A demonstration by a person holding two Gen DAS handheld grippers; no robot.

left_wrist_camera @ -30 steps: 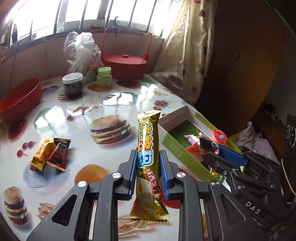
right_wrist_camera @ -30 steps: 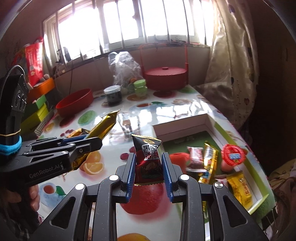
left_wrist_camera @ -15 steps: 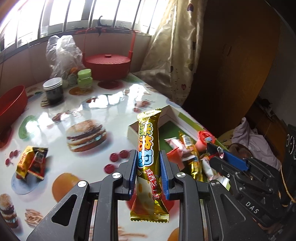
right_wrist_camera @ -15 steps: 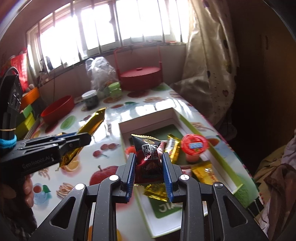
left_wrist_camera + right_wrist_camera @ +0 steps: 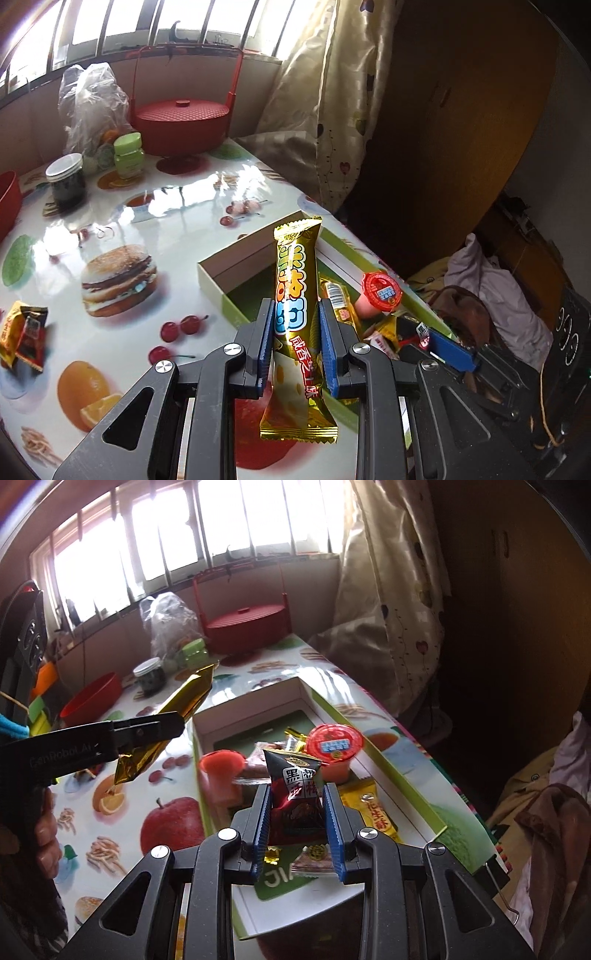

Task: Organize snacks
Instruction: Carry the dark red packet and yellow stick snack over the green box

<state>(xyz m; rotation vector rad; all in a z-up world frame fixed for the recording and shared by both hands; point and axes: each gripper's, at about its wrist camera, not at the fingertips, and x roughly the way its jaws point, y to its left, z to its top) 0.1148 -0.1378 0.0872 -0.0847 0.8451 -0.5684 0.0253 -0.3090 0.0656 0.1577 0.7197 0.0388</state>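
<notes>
1. A glossy table point(image 5: 110, 229) printed with burgers and fruit is spreading out beneath both grippers; only the left wrist view is showing the two small yellow and dark wrappers point(image 5: 22, 332) lying on it well to the left of the left gripper.
2. A shallow green-and-white cardboard box point(image 5: 406, 771) is sitting just ahead of and below the right gripper; the right wrist view is showing its whole inside, while the left wrist view is catching only its near corner point(image 5: 210, 269).
3. The left gripper point(image 5: 297, 336) is clamping a long gold foil snack bar point(image 5: 297, 295) between its blue pads, the bar standing upright above the box's edge; the right wrist view is showing the same bar point(image 5: 173, 716) side-on, slanting, left of the box.
4. The right gripper point(image 5: 297, 823) is pinching a dark red-and-black snack packet point(image 5: 295, 794) over the box.
5. A red-lidded jelly cup point(image 5: 334, 744) is sitting in the box just beyond the packet, with a yellow wrapped bar point(image 5: 373, 812) to the right of the right gripper's fingers.
</notes>
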